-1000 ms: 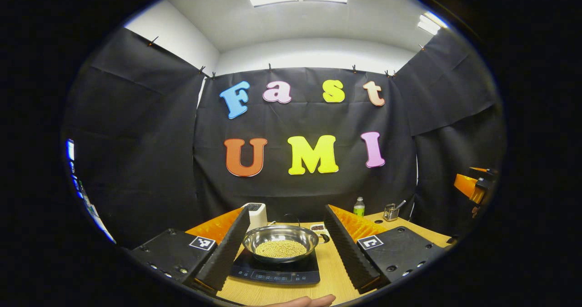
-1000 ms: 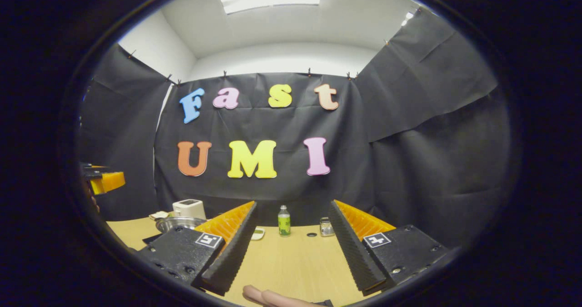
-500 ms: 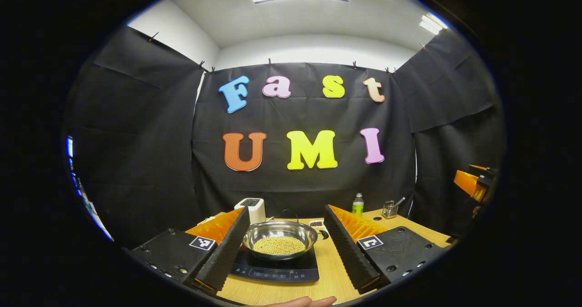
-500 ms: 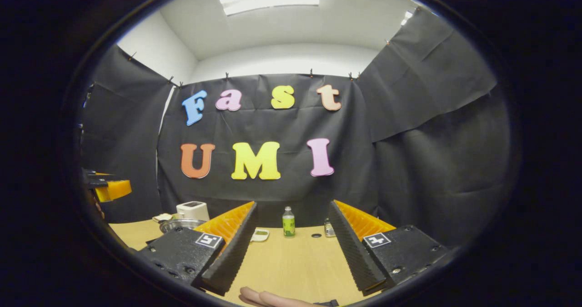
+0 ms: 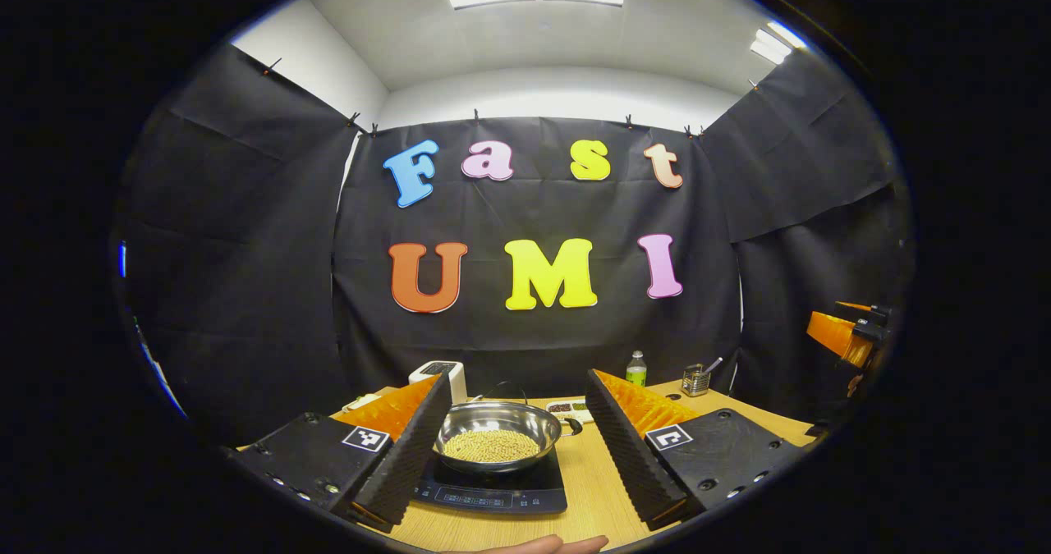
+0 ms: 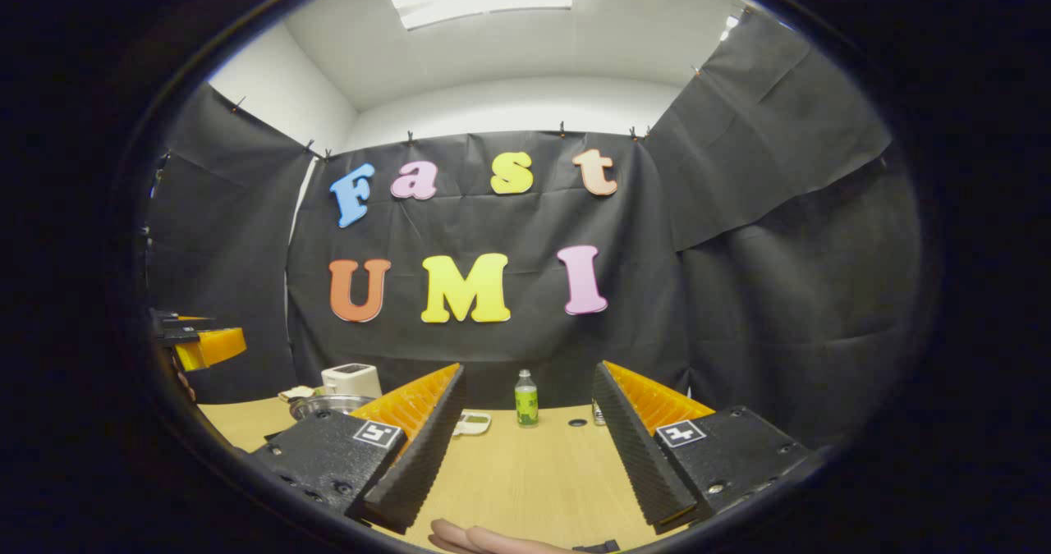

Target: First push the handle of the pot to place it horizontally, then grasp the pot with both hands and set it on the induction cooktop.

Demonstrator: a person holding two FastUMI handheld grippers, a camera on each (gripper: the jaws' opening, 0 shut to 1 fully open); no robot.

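Note:
A steel pot (image 5: 497,435) holding pale grains sits on the dark induction cooktop (image 5: 493,492) in the left gripper view, with a small dark handle (image 5: 573,426) at its right side. My left gripper (image 5: 513,447) hangs open above the table, back from the pot, which shows between its fingers. The right gripper (image 6: 525,447) is open over bare wood, with nothing between its fingers. The pot's rim (image 6: 322,405) peeks out at the left of the right gripper view. The other gripper (image 5: 846,332) shows at the far right of the left gripper view.
On the wooden table (image 6: 525,480) stand a white box appliance (image 5: 442,373), a green bottle (image 6: 525,399), a small cup with a utensil (image 5: 696,380) and a little divided dish (image 5: 568,409). A person's fingertips (image 6: 476,537) show at the bottom edge.
Both views have shifted slightly; the left gripper has drifted a little back and to the right of the pot. The pot stays on the cooktop and both grippers stay open.

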